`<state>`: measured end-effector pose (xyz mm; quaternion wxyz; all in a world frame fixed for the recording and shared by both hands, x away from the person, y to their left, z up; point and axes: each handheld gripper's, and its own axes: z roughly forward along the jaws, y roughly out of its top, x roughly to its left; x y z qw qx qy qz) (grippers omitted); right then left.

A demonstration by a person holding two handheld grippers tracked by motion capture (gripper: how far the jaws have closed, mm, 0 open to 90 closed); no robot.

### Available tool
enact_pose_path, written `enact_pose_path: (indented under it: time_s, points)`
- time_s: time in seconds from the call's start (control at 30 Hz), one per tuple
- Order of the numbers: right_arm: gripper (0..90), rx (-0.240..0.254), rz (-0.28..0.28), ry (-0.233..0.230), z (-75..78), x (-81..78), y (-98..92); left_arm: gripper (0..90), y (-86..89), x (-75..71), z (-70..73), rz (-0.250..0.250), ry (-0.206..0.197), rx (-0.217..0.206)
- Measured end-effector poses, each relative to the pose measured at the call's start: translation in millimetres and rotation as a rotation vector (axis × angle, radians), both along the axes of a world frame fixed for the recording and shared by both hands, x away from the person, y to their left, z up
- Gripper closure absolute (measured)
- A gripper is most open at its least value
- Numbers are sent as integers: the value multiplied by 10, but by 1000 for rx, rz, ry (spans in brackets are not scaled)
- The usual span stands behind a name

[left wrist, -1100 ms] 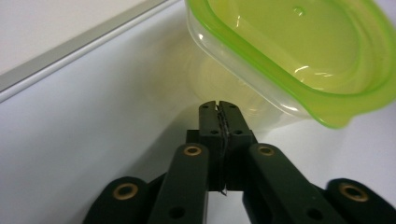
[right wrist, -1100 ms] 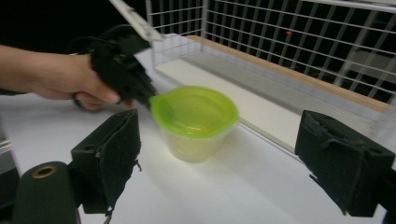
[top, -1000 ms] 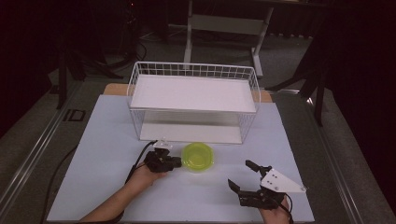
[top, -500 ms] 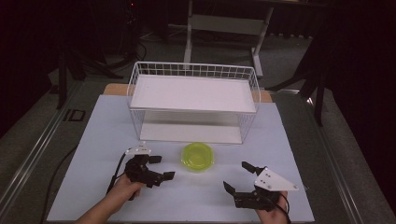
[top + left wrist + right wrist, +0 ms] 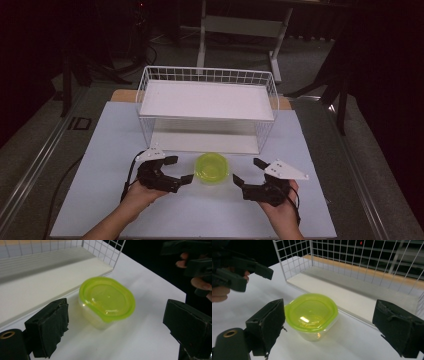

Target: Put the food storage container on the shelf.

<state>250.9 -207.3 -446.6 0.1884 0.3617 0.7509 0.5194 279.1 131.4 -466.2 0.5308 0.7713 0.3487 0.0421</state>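
Pausing between steps, by the look of it, with the lime-lidded container (image 5: 212, 168) sitting on the white table (image 5: 100, 200), just in front of the wire basket (image 5: 207, 75) at its 6 o'clock, lid on and touched by nothing. Flanking it with the left gripper (image 5: 182, 169) at its 9 o'clock and the right gripper (image 5: 246, 170) at its 3 o'clock, both near and neither in contact. Having just been opening on both sides; now gaping wide, with nothing pressed between the pads.

Next, probably calling for one gripper to come in level and straddle the clear tub below the lid's rim, squeezing gently, since the thin walls are likely to flex.

Looking down from the high view, getting the whole layout: both hands, and the basket's raised shelf. Looking along the left gripper's jaws, catching the lid's small tab and the see-through walls; whether anything is lying inside is hard to say. Looking along the right gripper's jaws, seeing the other gripper at 10 o'clock.
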Motion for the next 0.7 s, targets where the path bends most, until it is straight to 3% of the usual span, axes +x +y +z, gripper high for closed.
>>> enact_pose_path:
  time_s: [0.17,0.37,0.47,0.53,0.63,0.7]
  points:
    - [138,-4,3,62,-61,171,99,101,-109,87,-20,-2,15,2]
    - [144,-37,9,103,-161,324,259,175,-175,202,-100,43,55,0]
    - [198,-34,1,141,-229,403,317,186,-225,262,-146,56,103,24]
    - [205,-37,4,156,-254,431,334,218,-233,272,-156,67,107,31]
    - [238,-44,-4,183,-322,495,374,242,-258,352,-225,110,175,71]
    - [269,-45,0,197,-341,520,385,266,-259,378,-266,121,201,69]
